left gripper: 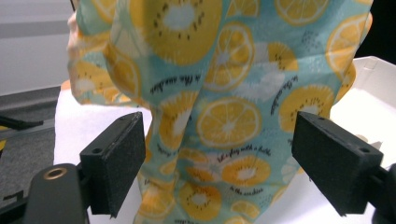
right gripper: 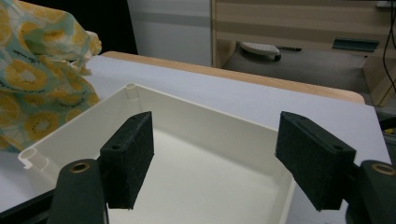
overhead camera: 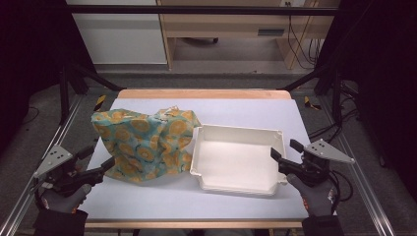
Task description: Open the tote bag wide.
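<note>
Left gripper (overhead camera: 101, 156) jaws wide, nothing held, just beside fruit-print cloth bag (overhead camera: 145, 145) heaped left of white tray (overhead camera: 239, 183); right gripper (overhead camera: 283, 149) wide open, empty, over tray's right rim

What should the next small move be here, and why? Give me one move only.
Probably ease the left gripper forward and close it on the near edge of the fruit-print cloth. Its jaws stand open with the bunched cloth right in front of them, not yet pinched. The white tray beside the cloth looks empty, and the right gripper hangs open at the tray's right rim, holding nothing.
</note>
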`<state>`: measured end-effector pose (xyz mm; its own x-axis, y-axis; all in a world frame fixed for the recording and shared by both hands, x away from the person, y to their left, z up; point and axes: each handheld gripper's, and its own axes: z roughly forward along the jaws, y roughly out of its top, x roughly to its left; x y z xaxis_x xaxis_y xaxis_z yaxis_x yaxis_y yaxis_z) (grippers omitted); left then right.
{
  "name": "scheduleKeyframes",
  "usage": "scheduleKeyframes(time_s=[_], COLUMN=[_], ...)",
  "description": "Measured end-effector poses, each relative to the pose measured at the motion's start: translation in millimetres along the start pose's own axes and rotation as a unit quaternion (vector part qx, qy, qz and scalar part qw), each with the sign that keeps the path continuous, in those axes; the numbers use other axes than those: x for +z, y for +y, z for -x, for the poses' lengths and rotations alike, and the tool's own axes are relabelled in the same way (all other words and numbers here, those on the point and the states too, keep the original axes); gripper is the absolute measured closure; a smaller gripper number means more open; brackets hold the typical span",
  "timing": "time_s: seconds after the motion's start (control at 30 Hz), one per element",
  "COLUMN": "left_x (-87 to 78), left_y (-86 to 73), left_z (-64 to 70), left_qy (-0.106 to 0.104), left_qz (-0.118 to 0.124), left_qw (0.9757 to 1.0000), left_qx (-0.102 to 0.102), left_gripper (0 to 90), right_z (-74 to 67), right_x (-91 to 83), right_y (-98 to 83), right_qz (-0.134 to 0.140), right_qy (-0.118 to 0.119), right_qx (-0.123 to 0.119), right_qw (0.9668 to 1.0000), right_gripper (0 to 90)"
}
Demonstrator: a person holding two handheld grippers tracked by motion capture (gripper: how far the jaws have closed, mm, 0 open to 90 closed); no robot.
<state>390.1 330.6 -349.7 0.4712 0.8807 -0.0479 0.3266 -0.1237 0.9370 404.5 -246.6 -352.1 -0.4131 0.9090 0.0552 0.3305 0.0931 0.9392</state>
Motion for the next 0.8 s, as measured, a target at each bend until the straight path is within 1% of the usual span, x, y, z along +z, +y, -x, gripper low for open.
scheduleKeyframes(time_s=[0.03,0.07,0.1,0.13,0.17,0.2,0.23,0.27,0.3,0.33,0.37,0.4,0.43,0.47,0.57,0.6,0.63,0.67,0.7,0.73,0.77,0.8], left_x=[0.0,0.8,0.8,1.3,2.0,4.8,4.8,9.0,9.0,13.5,13.5,16.9,16.9,17.9,20.4,21.4,22.6,23.8,25.1,25.9,26.4,26.8], left_y=[0.0,5.0,5.0,7.7,10.4,15.1,15.1,18.1,18.1,18.9,18.9,17.8,17.8,16.8,12.9,11.5,10.2,9.0,7.6,6.9,5.9,5.0], left_z=[0.0,0.6,0.6,0.9,1.2,1.6,1.6,3.7,3.7,6.6,6.6,8.4,8.4,8.3,6.0,5.1,4.2,3.7,3.0,2.7,2.0,1.0], left_qy=[0.0,0.0,0.0,0.001,0.001,0.002,0.002,0.006,0.006,0.007,0.007,0.009,0.009,0.009,0.012,0.014,0.014,0.016,0.02,0.023,0.027,0.029], left_qz=[0.0,0.005,0.005,0.007,0.008,0.011,0.011,0.01,0.01,0.006,0.006,-0.001,-0.001,-0.004,-0.01,-0.011,-0.014,-0.017,-0.021,-0.023,-0.023,-0.023], left_qw=[1.0,1.0,1.0,1.0,1.0,0.9999,0.9999,0.9999,0.9999,0.9998,0.9998,0.9997,0.9997,0.9997,0.9996,0.9996,0.9996,0.9995,0.9993,0.9992,0.9991,0.9991], left_qx=[0.0,0.002,0.002,0.004,0.004,0.006,0.006,0.008,0.008,0.015,0.015,0.021,0.021,0.023,0.022,0.02,0.02,0.021,0.023,0.023,0.024,0.022], left_gripper=[17.2,17.2,17.3,17.2,17.2,17.3,17.3,17.4,17.6,17.7,17.7,17.8,18.3,18.3,19.8,21.0,21.5,21.5,23.1,23.1,25.4,26.1], right_z=[-1.6,-3.6,-3.6,-7.9,-7.9,-13.2,-16.1,-19.2,-19.2,-26.1,-26.1,-34.0,-38.3,-38.3,-53.1,-61.7,-61.7,-66.8,-77.6,-77.6,-81.0,-89.9], right_x=[0.4,1.2,1.2,2.8,2.8,5.0,6.3,7.9,7.9,11.9,11.9,17.4,20.2,20.2,30.3,36.4,36.4,39.6,46.2,46.2,48.2,53.4], right_y=[2.1,4.3,4.3,9.2,9.2,14.8,17.6,20.3,20.3,24.7,24.7,27.8,28.9,28.9,31.1,32.7,32.7,33.7,36.2,36.2,37.1,39.8], right_qz=[-0.001,-0.002,-0.002,-0.001,-0.001,0.002,0.005,0.007,0.007,0.012,0.012,0.014,0.014,0.014,0.016,0.011,0.011,0.008,0.007,0.007,0.006,0.005], right_qy=[0.003,0.002,0.002,0.005,0.005,0.009,0.012,0.016,0.016,0.026,0.026,0.038,0.043,0.043,0.059,0.07,0.07,0.075,0.088,0.088,0.091,0.098], right_qx=[-0.001,-0.004,-0.004,-0.011,-0.011,-0.012,-0.012,-0.013,-0.013,-0.015,-0.015,-0.015,-0.017,-0.017,-0.02,-0.026,-0.026,-0.032,-0.038,-0.038,-0.039,-0.043], right_qw=[1.0,1.0,1.0,0.9999,0.9999,0.9999,0.9998,0.9998,0.9998,0.9995,0.9995,0.9991,0.9989,0.9989,0.998,0.9971,0.9971,0.9967,0.9954,0.9954,0.995,0.9942], right_gripper=[28.0,28.0,28.0,28.0,28.0,28.1,28.1,28.2,28.2,28.2,28.2,28.3,28.3,28.3,29.3,29.3,29.3,29.3,29.3,29.3,29.4,29.6])
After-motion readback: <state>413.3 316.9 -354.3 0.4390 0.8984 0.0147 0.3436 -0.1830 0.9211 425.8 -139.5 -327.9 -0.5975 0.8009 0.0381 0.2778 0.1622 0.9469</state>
